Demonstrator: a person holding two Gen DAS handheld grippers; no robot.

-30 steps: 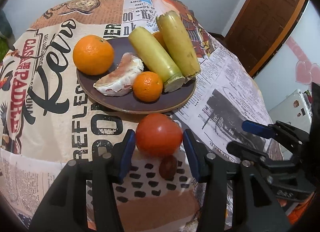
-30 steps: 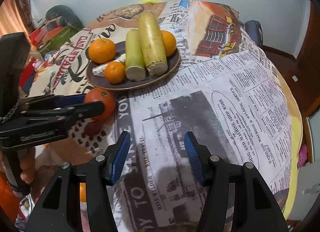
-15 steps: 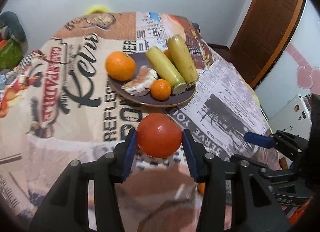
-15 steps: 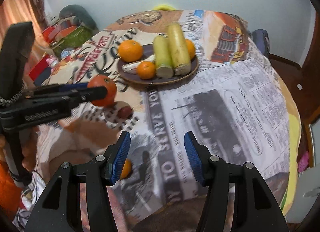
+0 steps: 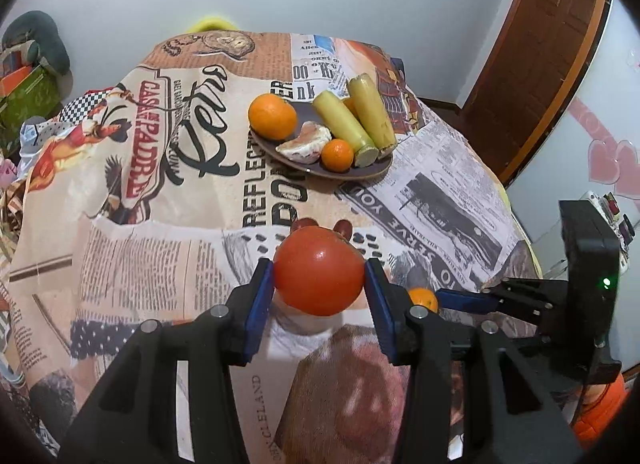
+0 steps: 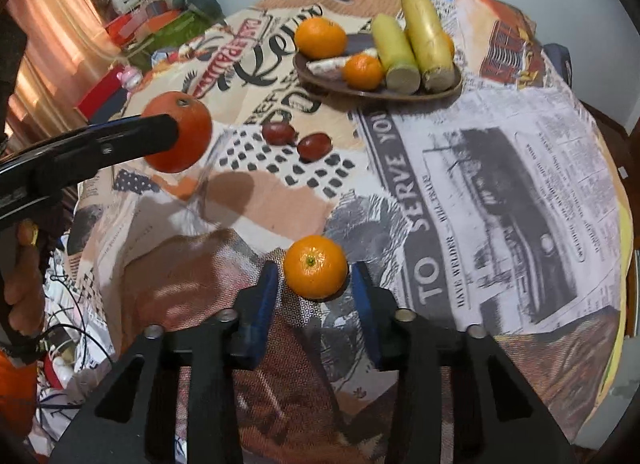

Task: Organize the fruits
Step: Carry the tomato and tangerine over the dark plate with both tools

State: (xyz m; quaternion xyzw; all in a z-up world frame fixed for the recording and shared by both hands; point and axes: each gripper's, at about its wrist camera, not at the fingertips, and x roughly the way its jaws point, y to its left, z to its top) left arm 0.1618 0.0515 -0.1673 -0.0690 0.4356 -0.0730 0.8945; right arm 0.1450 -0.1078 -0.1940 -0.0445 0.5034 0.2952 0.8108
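My left gripper (image 5: 319,288) is shut on a round red-orange fruit (image 5: 319,270) and holds it above the tablecloth, short of the plate; the same fruit (image 6: 178,140) shows in the right wrist view. A brown plate (image 5: 360,176) further back carries two oranges, a peeled segment and two yellow-green stalks. My right gripper (image 6: 315,284) points down at a small orange (image 6: 316,272) that rests on the cloth near the front edge. Its jaws are closing around it, with a thin gap still visible on each side.
Two small dark red fruits (image 6: 280,133) (image 6: 315,146) lie on the cloth between the plate (image 6: 380,93) and the grippers. Boxes and clutter (image 6: 132,36) stand beyond the table's left side. A wooden door (image 5: 540,48) is at the back right.
The left gripper has lifted the red-orange fruit off the cloth and drawn back from the plate. The right gripper has come to the small orange and narrowed its jaws around it.
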